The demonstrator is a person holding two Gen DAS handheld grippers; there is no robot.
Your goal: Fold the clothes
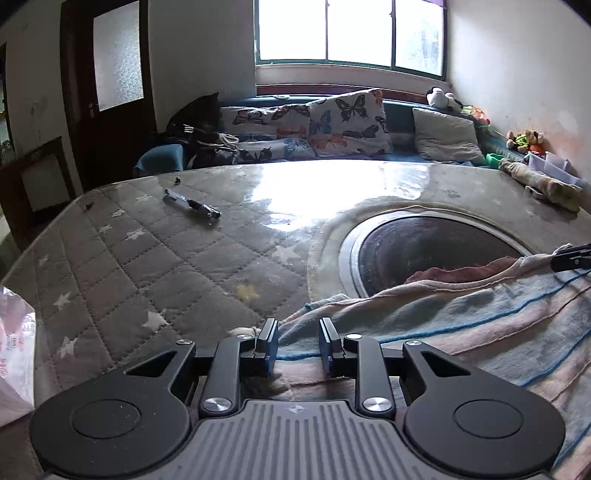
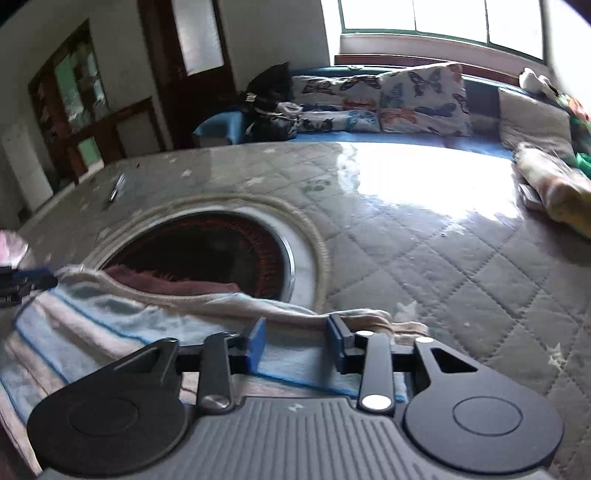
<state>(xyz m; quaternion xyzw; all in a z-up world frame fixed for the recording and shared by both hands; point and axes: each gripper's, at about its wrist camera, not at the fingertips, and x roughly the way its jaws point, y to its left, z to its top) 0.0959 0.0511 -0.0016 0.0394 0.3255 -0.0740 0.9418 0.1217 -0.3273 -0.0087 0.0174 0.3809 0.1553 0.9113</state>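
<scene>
Big quilted table [image 1: 155,258] with a round dark burner [image 1: 424,251] sunk in it, and the striped towel [image 1: 461,325] draped over the near edge, partly across the burner. Left gripper [image 1: 298,345] sits part-open over the towel's edge, pads not pressing; right gripper [image 2: 297,341] likewise gapped above the cloth. Pen [image 1: 192,204] lies far left.

bright window [image 1: 351,33], cushioned bench [image 1: 399,147], dark door [image 1: 110,92]
</scene>
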